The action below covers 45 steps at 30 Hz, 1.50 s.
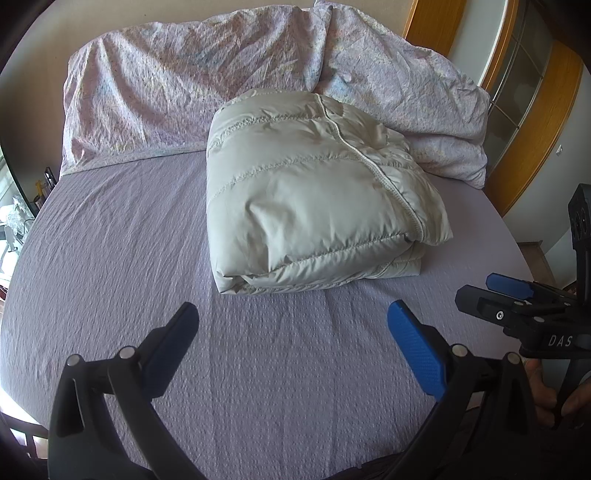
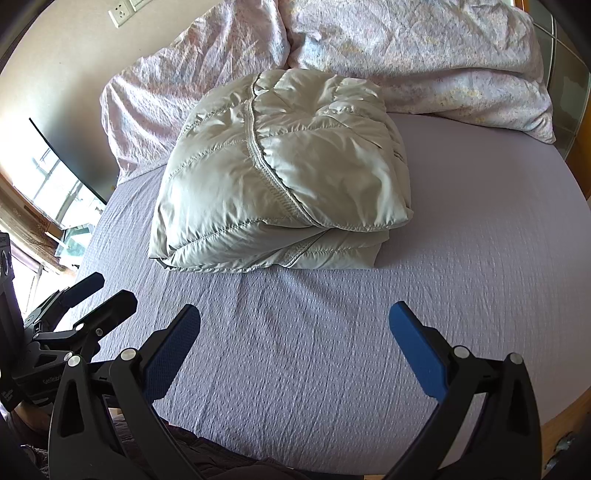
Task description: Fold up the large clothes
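Note:
A pale grey-green puffer jacket (image 1: 310,192) lies folded into a thick bundle on the lilac bed sheet (image 1: 110,240), its zipper seam running across the top. It also shows in the right wrist view (image 2: 280,173). My left gripper (image 1: 291,314) is open and empty, hovering over the sheet in front of the jacket, apart from it. My right gripper (image 2: 295,314) is open and empty too, in front of the bundle. The right gripper also shows at the right edge of the left wrist view (image 1: 517,295), and the left gripper at the left edge of the right wrist view (image 2: 92,295).
Crumpled floral bedding and pillows (image 1: 221,74) lie along the head of the bed behind the jacket. A wooden-framed glass door (image 1: 524,92) stands to the right. A window (image 2: 48,192) and a wall socket (image 2: 120,14) are to the left.

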Each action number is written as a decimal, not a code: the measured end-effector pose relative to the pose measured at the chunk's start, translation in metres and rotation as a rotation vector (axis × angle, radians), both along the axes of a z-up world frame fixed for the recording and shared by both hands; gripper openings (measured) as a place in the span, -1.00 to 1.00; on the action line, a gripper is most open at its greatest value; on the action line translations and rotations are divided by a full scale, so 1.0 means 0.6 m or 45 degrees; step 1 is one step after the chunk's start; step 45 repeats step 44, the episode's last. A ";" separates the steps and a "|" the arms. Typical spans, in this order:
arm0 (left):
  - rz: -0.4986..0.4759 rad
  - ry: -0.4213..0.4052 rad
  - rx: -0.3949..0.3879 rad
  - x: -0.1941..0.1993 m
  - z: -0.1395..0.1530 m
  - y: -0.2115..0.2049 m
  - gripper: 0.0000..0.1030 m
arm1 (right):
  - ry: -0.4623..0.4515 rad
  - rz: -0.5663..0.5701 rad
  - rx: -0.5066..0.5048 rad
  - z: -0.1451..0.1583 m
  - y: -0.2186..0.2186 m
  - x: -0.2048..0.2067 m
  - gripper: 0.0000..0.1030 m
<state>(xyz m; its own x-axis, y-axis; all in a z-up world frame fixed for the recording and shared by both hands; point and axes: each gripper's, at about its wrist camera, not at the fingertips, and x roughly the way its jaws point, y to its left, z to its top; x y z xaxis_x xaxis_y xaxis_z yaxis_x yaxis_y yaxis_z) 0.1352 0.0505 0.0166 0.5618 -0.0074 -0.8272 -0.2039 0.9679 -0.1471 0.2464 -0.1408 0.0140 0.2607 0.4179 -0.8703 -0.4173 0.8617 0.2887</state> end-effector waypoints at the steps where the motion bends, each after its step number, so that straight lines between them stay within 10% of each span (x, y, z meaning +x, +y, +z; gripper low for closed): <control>1: 0.000 0.000 0.001 0.000 0.000 0.000 0.96 | 0.001 0.000 0.000 -0.001 0.001 -0.002 0.97; 45: 0.001 0.006 -0.003 -0.005 -0.003 -0.005 0.96 | 0.005 0.004 0.000 0.001 -0.001 0.000 0.97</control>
